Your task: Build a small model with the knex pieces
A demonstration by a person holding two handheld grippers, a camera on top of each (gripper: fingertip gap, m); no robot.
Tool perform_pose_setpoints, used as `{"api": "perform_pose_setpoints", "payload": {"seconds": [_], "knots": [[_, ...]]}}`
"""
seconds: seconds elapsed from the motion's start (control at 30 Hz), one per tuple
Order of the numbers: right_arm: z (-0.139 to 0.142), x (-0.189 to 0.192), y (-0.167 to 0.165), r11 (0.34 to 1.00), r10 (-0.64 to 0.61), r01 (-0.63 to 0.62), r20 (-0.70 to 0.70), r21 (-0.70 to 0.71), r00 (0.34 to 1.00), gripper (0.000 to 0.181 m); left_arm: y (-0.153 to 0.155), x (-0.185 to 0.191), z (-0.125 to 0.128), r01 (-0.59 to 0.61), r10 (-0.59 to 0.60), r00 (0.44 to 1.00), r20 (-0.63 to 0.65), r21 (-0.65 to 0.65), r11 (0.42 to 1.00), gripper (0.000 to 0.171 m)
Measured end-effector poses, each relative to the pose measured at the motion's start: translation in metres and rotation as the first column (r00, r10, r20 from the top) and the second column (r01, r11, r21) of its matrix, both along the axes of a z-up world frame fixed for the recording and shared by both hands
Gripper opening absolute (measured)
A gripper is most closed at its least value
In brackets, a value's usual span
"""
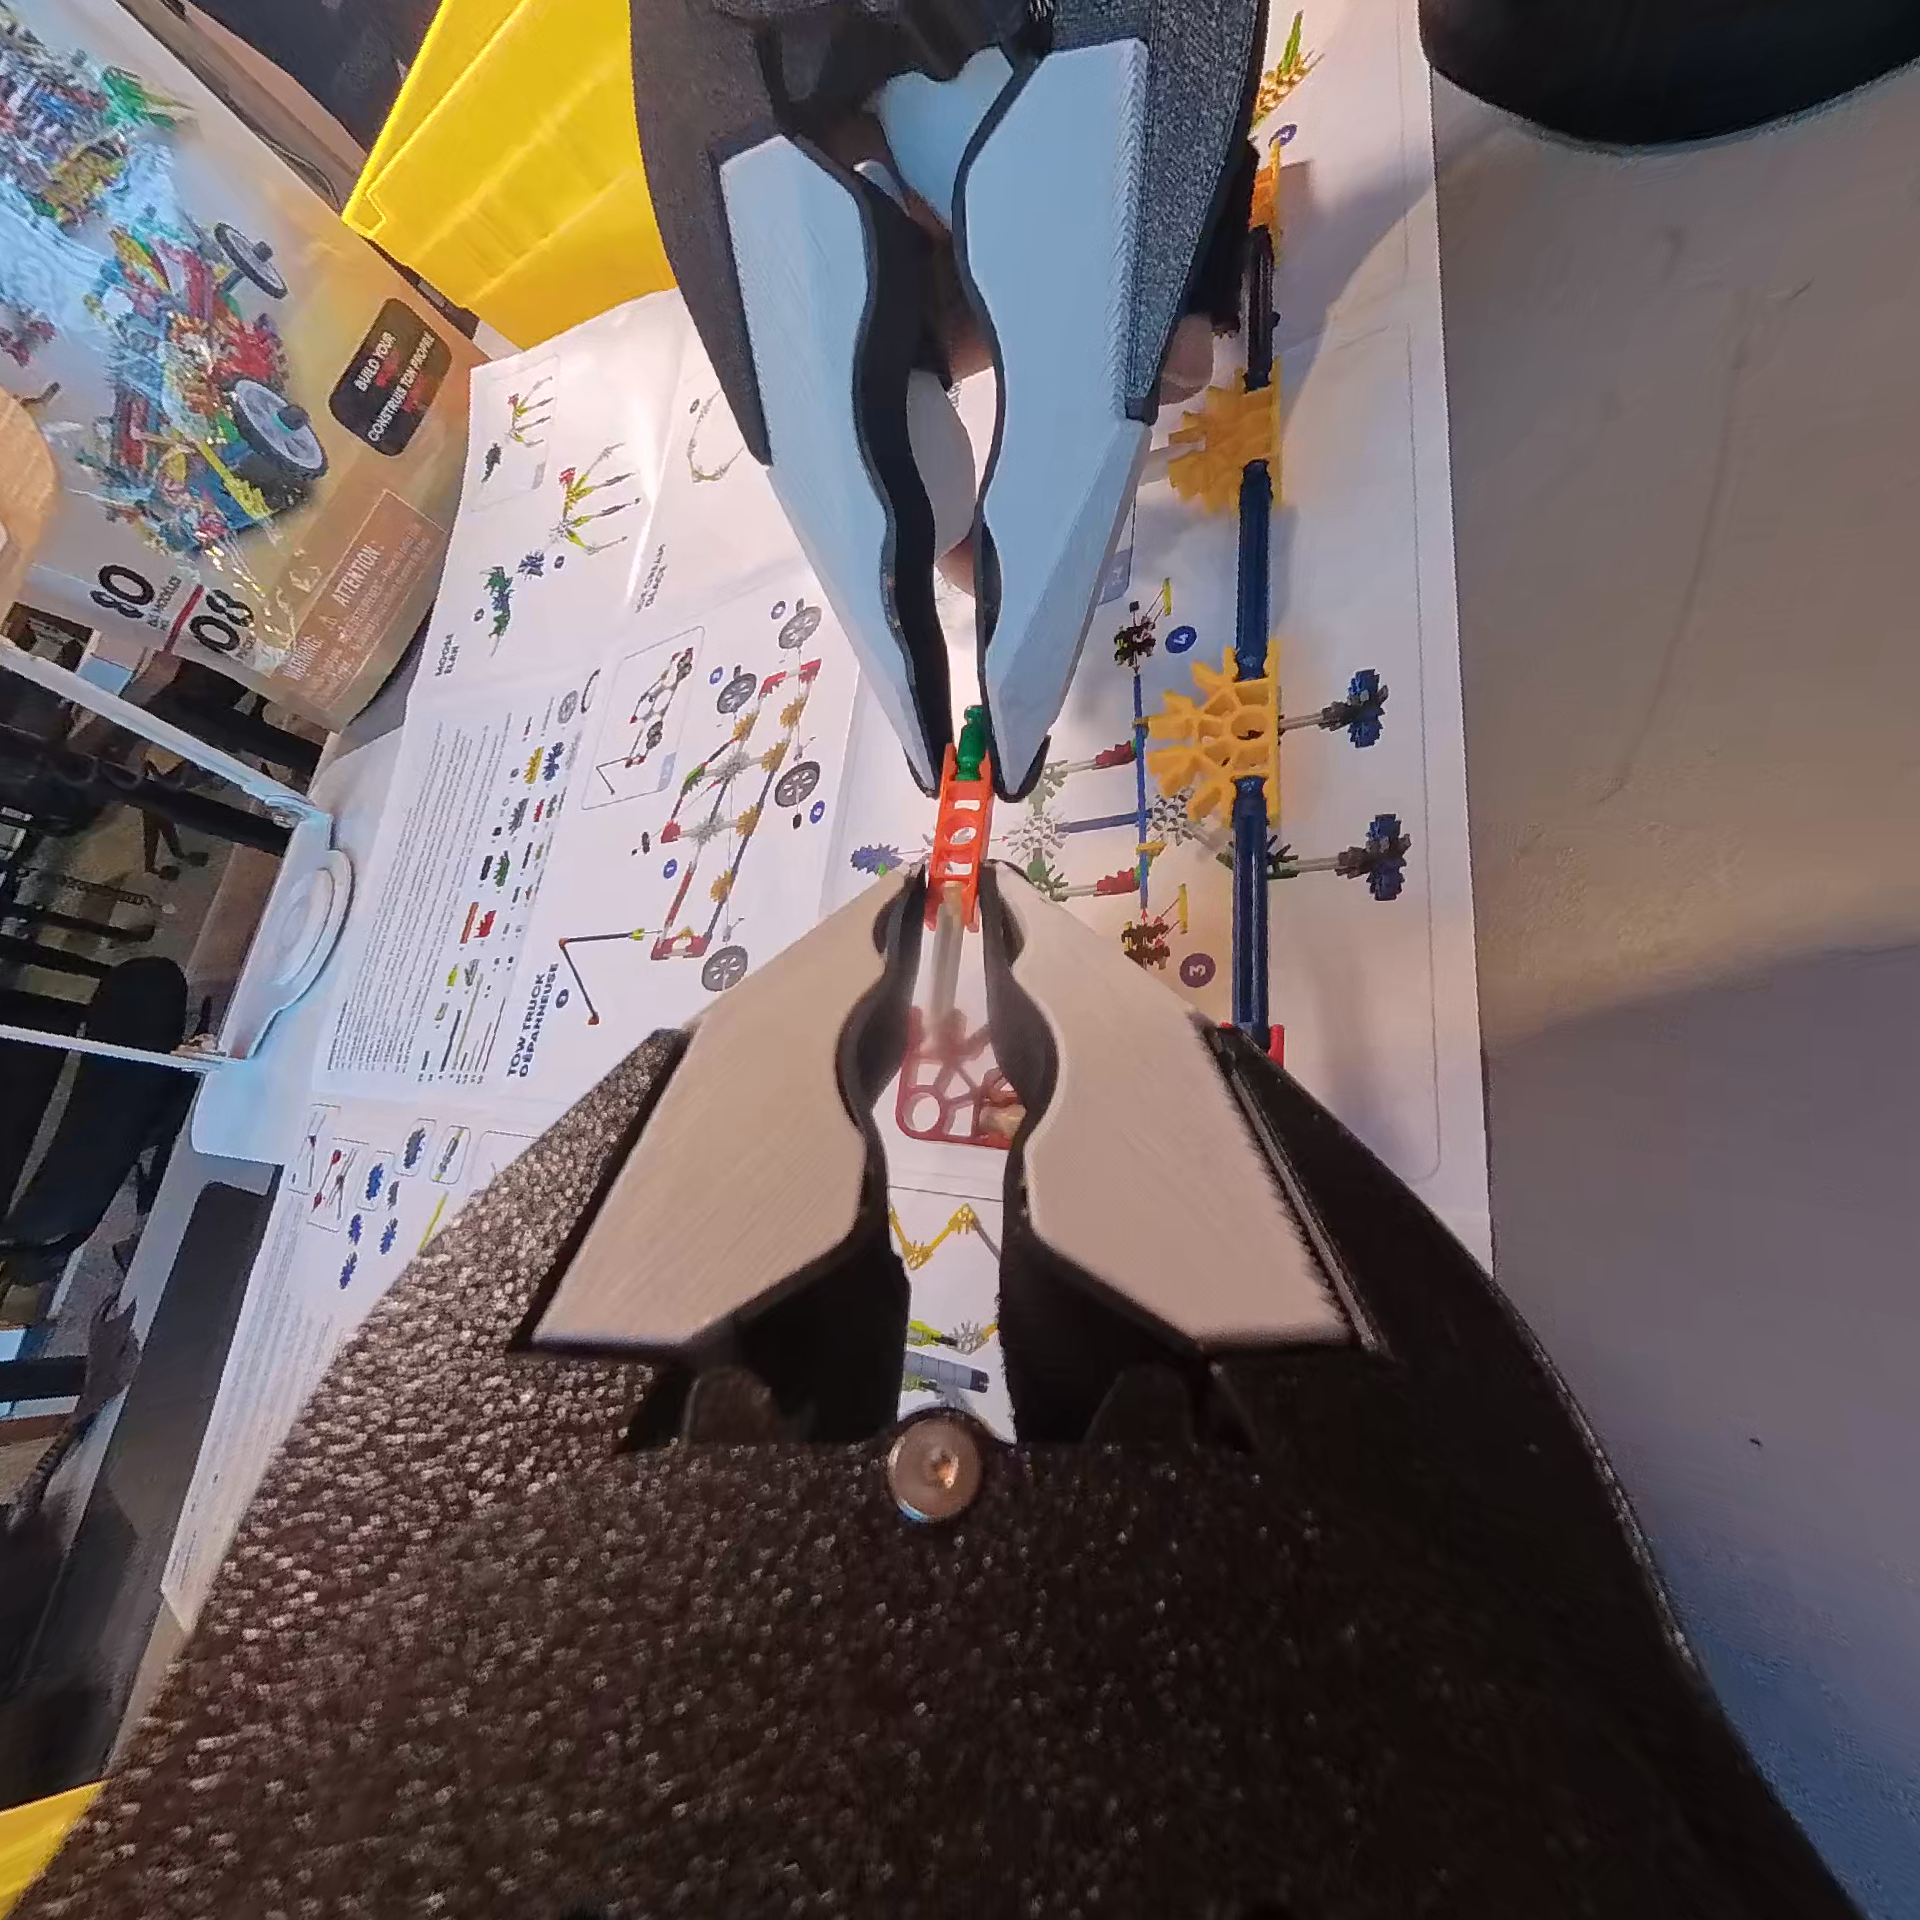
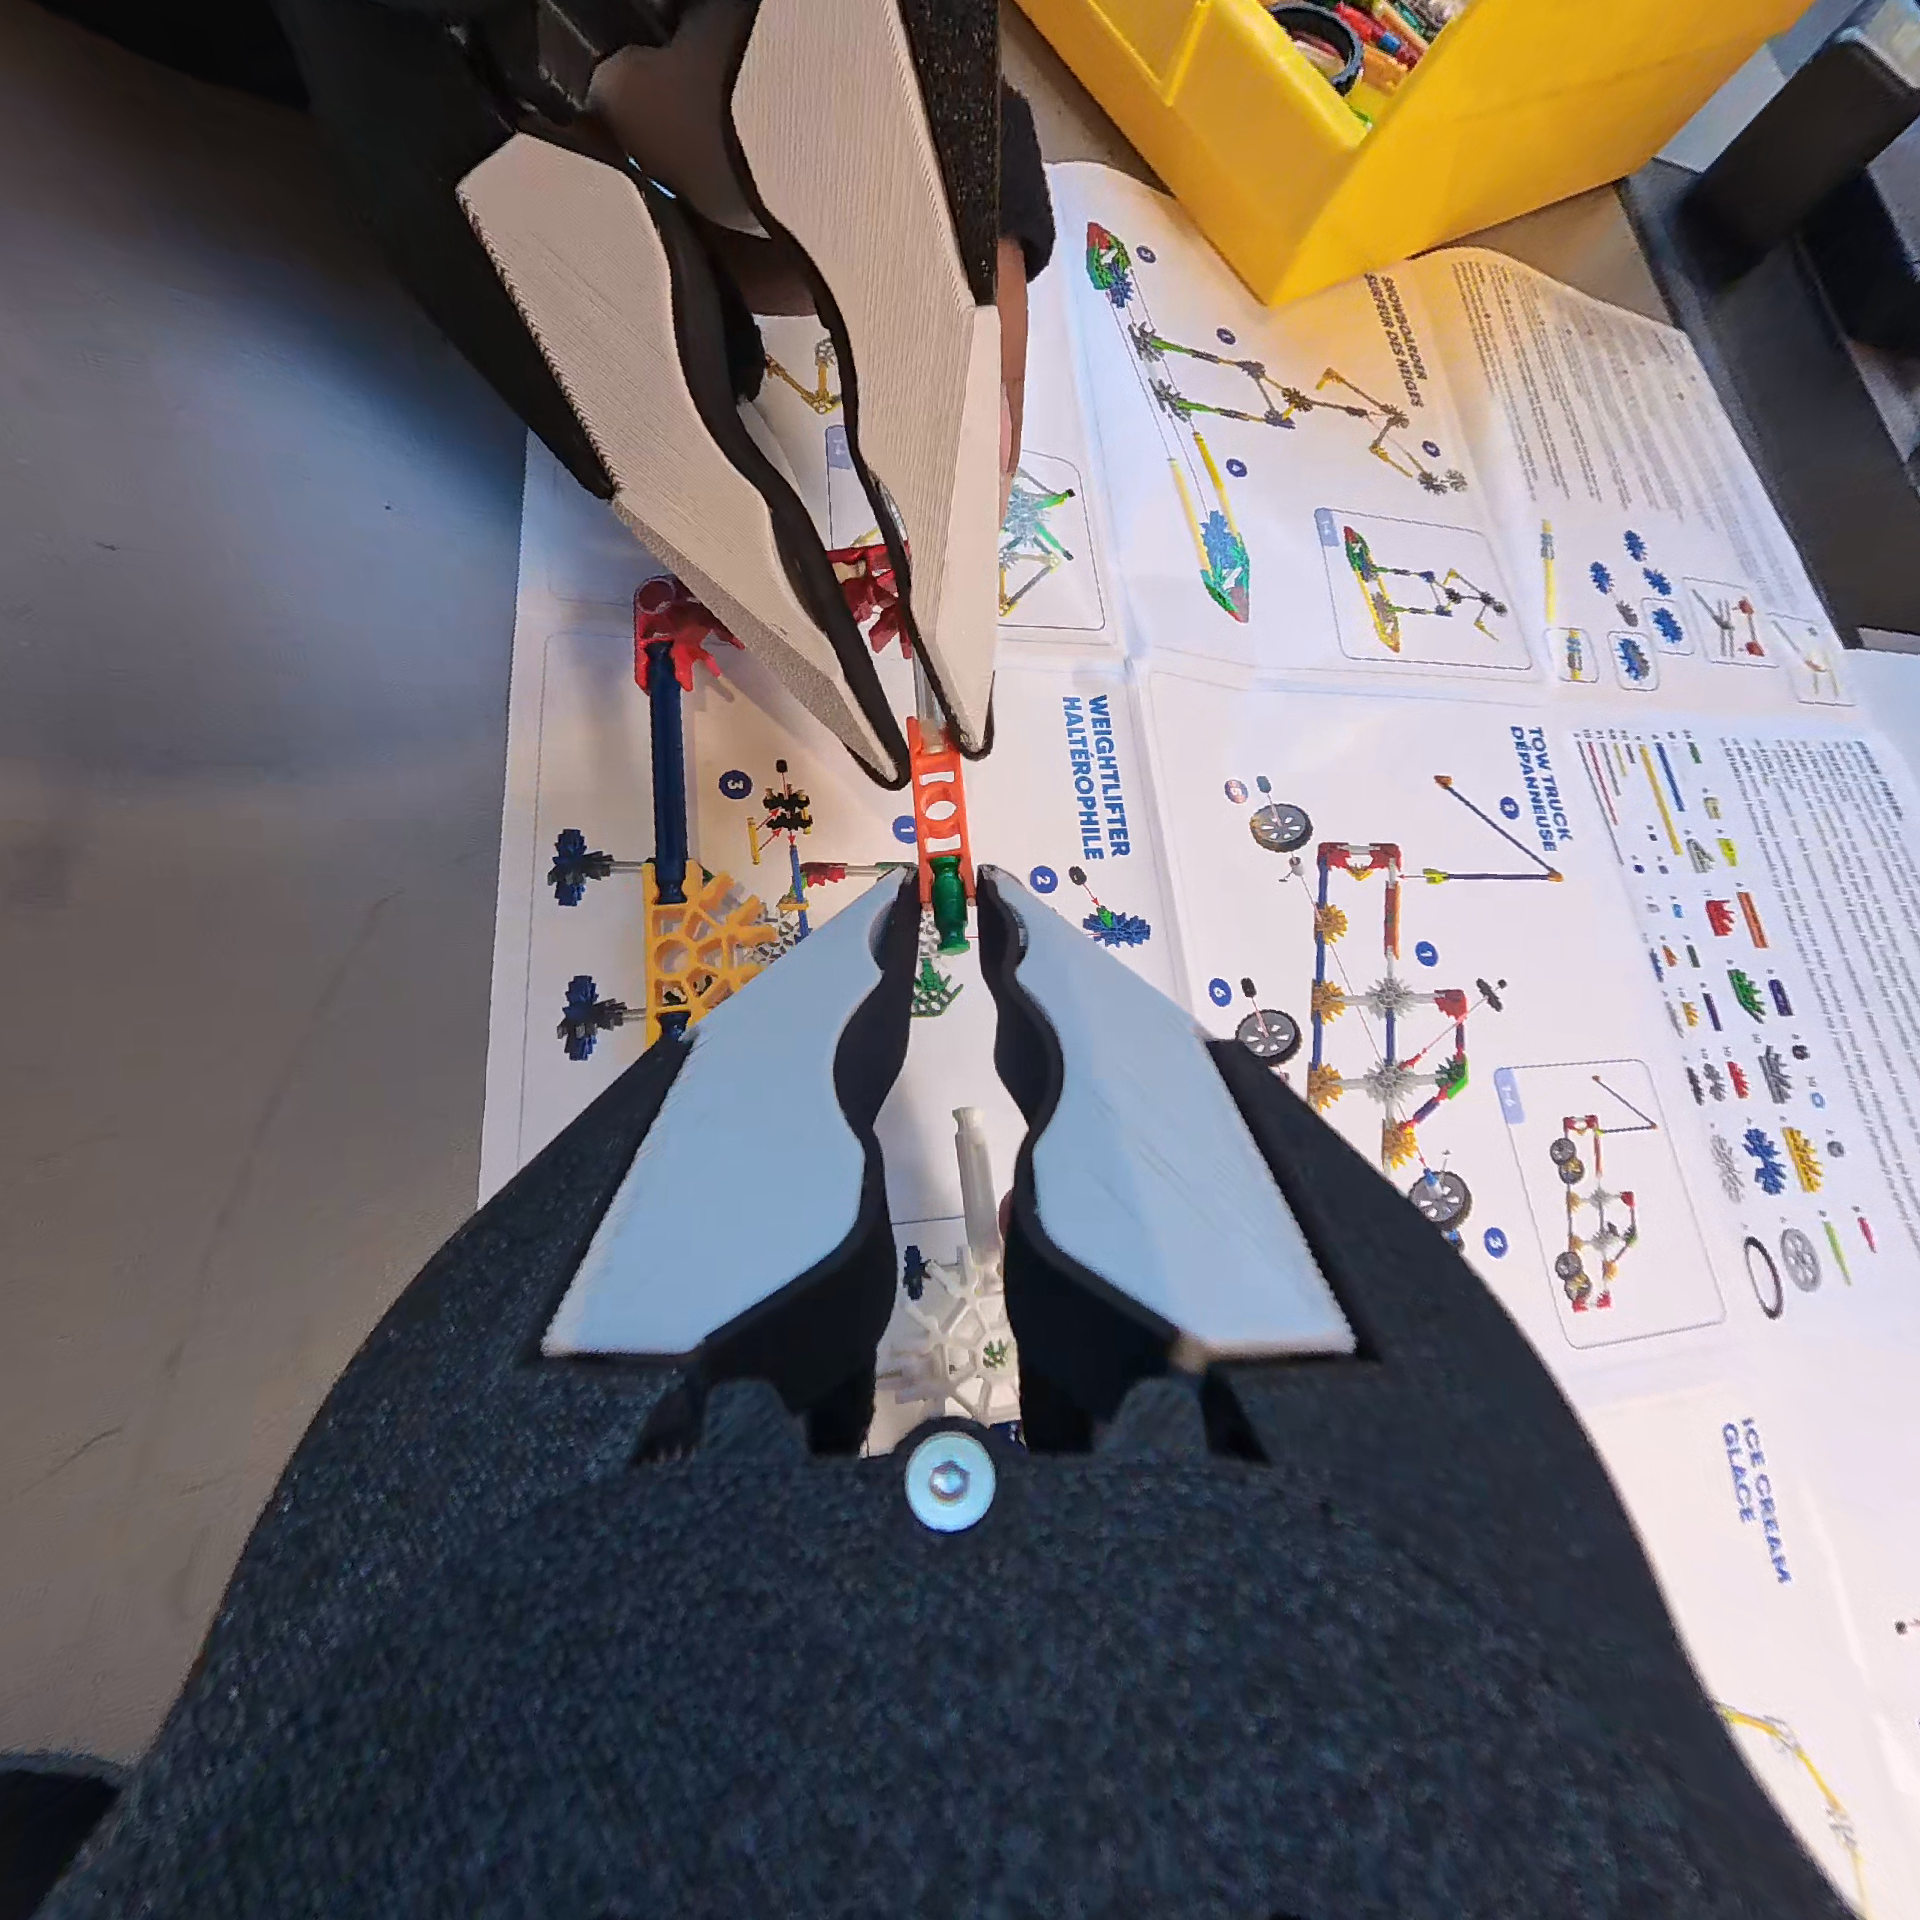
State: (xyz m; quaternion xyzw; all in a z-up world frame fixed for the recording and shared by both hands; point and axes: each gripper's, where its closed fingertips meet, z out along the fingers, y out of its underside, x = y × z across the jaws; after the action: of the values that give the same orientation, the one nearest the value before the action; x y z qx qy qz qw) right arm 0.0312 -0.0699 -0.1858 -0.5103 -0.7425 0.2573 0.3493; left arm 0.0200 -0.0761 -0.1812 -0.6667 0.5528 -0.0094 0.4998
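Observation:
My left gripper (image 1: 956, 883) is shut on the near end of an orange connector (image 1: 961, 821). A clear grey rod (image 1: 948, 961) runs back from the connector between the fingers to a red connector (image 1: 951, 1101). My right gripper (image 2: 945, 883) comes in from the opposite side and is shut on a short green rod (image 2: 948, 902) at the other end of the same orange connector (image 2: 940, 805). The two grippers meet tip to tip a little above an instruction sheet (image 2: 1299, 727). In the right wrist view the left gripper (image 2: 935, 758) hangs down from the top.
A partly built model of blue rods (image 1: 1252, 914) and yellow connectors (image 1: 1221, 727) lies on the sheet beside the grippers. A white rod (image 2: 971, 1153) and a white connector (image 2: 940, 1340) lie under my right gripper. A yellow parts bin (image 2: 1351, 156) and the toy's box (image 1: 208, 364) stand beyond.

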Motion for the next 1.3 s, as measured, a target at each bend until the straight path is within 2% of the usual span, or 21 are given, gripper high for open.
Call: {"api": "perform_pose_setpoints", "payload": {"seconds": [0.2, 0.23, 0.33, 0.53, 0.6, 0.67, 0.77, 0.9, 1.03, 1.17, 1.3], "knots": [[-0.003, -0.001, 0.001, 1.000, -0.029, 0.029, 0.001, -0.008, 1.000, 0.011, 0.002, -0.002, -0.004, 0.000, 0.000, 1.000, -0.026, 0.003, 1.000, 0.008], [-0.002, -0.001, 0.001, 0.999, -0.031, 0.031, -0.006, -0.010, 1.000, 0.017, 0.002, -0.002, -0.005, -0.002, 0.002, 1.000, -0.029, -0.004, 1.000, 0.008], [0.003, 0.001, 0.006, 0.998, -0.050, 0.049, -0.038, -0.034, 0.998, 0.031, 0.004, -0.006, -0.011, -0.005, 0.003, 0.999, -0.032, -0.049, 0.999, 0.008], [0.009, 0.015, 0.026, 0.989, -0.131, 0.126, -0.067, -0.084, 0.989, 0.032, 0.009, -0.009, -0.023, -0.013, 0.010, 1.000, -0.019, -0.162, 0.987, 0.008], [0.012, 0.018, 0.031, 0.983, -0.162, 0.153, -0.092, -0.098, 0.983, 0.033, 0.011, -0.010, -0.022, -0.023, 0.022, 1.000, -0.007, -0.170, 0.985, 0.009], [0.014, 0.021, 0.040, 0.977, -0.201, 0.191, -0.114, -0.092, 0.973, 0.033, 0.014, -0.012, -0.018, -0.042, 0.046, 0.999, 0.022, -0.169, 0.985, 0.018], [0.014, 0.026, 0.053, 0.967, -0.250, 0.240, -0.126, -0.090, 0.960, 0.034, 0.020, -0.019, -0.006, -0.078, 0.097, 0.990, 0.104, -0.179, 0.981, 0.024], [0.024, 0.027, 0.067, 0.947, -0.317, 0.300, -0.191, -0.116, 0.929, 0.034, 0.030, -0.033, 0.016, -0.139, 0.196, 0.940, 0.278, -0.212, 0.967, 0.026], [0.033, 0.028, 0.081, 0.924, -0.382, 0.366, -0.250, -0.109, 0.890, 0.034, 0.043, -0.053, 0.036, -0.217, 0.313, 0.844, 0.436, -0.256, 0.942, 0.026], [0.036, 0.031, 0.091, 0.906, -0.423, 0.411, -0.278, -0.104, 0.862, 0.033, 0.051, -0.071, 0.044, -0.273, 0.388, 0.764, 0.516, -0.286, 0.918, 0.026], [0.034, 0.034, 0.103, 0.877, -0.478, 0.467, -0.280, -0.111, 0.833, 0.033, 0.053, -0.077, 0.047, -0.287, 0.408, 0.732, 0.546, -0.297, 0.911, 0.025]]}}
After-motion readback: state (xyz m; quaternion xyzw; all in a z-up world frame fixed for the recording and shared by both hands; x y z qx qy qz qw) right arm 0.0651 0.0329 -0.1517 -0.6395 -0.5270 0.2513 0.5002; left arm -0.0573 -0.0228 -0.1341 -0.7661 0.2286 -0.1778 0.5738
